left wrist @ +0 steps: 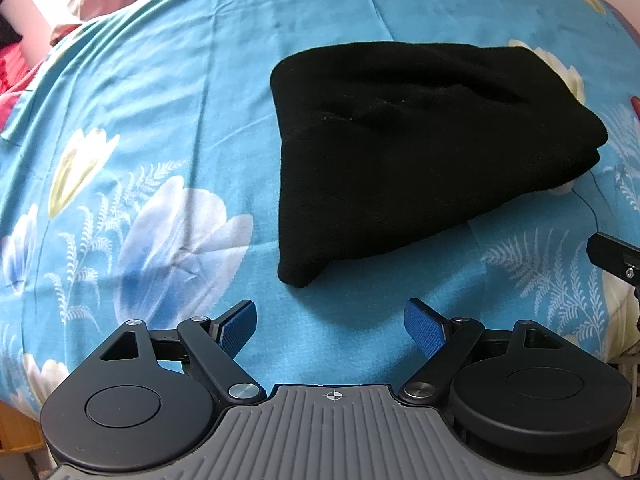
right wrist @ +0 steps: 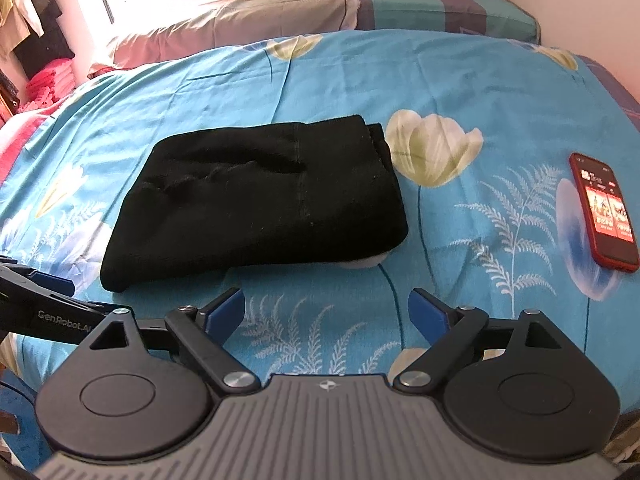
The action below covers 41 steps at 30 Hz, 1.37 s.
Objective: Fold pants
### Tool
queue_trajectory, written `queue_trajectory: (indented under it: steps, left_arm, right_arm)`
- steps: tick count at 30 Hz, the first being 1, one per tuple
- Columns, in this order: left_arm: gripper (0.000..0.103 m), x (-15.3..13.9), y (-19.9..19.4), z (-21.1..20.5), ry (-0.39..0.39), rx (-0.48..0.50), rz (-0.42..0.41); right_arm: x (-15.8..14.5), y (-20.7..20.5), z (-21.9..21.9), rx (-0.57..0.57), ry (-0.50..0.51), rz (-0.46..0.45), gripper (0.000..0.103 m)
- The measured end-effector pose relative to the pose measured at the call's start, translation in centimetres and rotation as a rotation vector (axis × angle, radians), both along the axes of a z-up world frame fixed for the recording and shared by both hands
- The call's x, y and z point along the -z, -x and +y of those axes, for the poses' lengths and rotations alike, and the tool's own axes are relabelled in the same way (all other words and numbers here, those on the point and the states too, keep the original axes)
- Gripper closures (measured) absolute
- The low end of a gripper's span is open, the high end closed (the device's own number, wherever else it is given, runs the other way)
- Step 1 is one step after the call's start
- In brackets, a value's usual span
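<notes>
The black pants [left wrist: 400, 152] lie folded into a compact bundle on the blue floral bedsheet [left wrist: 160, 100]. In the right wrist view the same pants [right wrist: 256, 200] rest left of centre. My left gripper [left wrist: 331, 322] hovers just short of the bundle's near corner, open, with only sheet between its blue pads. My right gripper [right wrist: 326, 312] stands open over bare sheet, in front of the bundle's near right edge and apart from it. Part of the left gripper [right wrist: 44, 300] shows at the left edge of the right wrist view, and part of the right gripper [left wrist: 616, 256] at the right edge of the left wrist view.
A red phone [right wrist: 604, 210] lies on the sheet to the right of the pants. Pillows and folded bedding [right wrist: 240, 20] sit at the far end of the bed. Red cloth and hanging clothes [right wrist: 36, 52] are off to the far left.
</notes>
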<state>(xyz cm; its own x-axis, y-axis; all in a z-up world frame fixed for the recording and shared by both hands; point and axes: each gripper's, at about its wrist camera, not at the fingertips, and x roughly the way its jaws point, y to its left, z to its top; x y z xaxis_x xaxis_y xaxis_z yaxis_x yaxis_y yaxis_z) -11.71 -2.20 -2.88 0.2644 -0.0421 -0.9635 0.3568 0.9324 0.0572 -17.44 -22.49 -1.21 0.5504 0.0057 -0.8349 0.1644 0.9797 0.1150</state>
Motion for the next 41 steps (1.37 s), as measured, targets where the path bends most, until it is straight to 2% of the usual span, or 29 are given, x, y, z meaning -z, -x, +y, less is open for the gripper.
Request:
queue_trajectory:
  steps: [27, 41]
  left_arm:
    - [0.000, 0.1, -0.2, -0.1, -0.006, 0.008, 0.006]
    - [0.000, 0.1, -1.2, 0.6, 0.035, -0.011, 0.011]
  right_arm:
    - [0.2, -0.1, 0.5, 0.008, -0.021, 0.003, 0.012]
    - [0.5, -0.8, 1.0, 0.005, -0.010, 0.015, 0.011]
